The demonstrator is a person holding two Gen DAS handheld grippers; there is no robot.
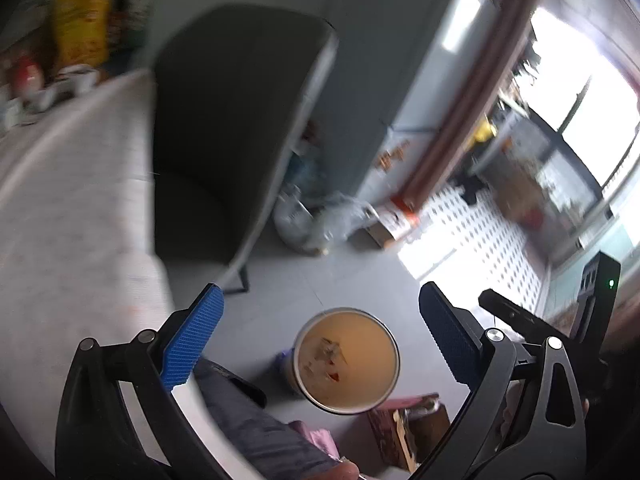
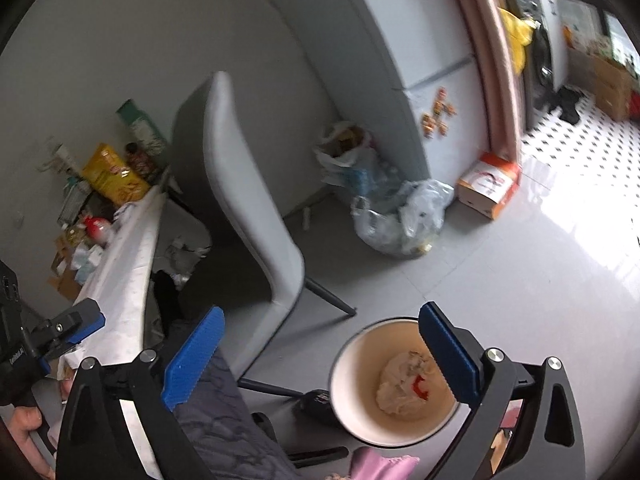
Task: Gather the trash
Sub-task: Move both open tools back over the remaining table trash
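Note:
A round trash bin (image 1: 347,360) stands on the grey floor below me, with crumpled paper and a red scrap inside. It also shows in the right wrist view (image 2: 394,384), where white crumpled trash (image 2: 404,384) lies at its bottom. My left gripper (image 1: 320,336) is open and empty, held above the bin. My right gripper (image 2: 320,344) is open and empty, its right finger over the bin's rim. The right gripper's body (image 1: 560,320) shows at the right of the left wrist view; the left gripper (image 2: 76,328) shows at the left of the right wrist view.
A grey chair (image 2: 240,184) stands between the white-clothed table (image 2: 124,264) and the fridge (image 2: 400,60). Plastic bags of waste (image 2: 404,216) and a small box (image 2: 488,184) lie on the floor by the fridge. Snack packs and bottles (image 2: 112,176) crowd the table's far end.

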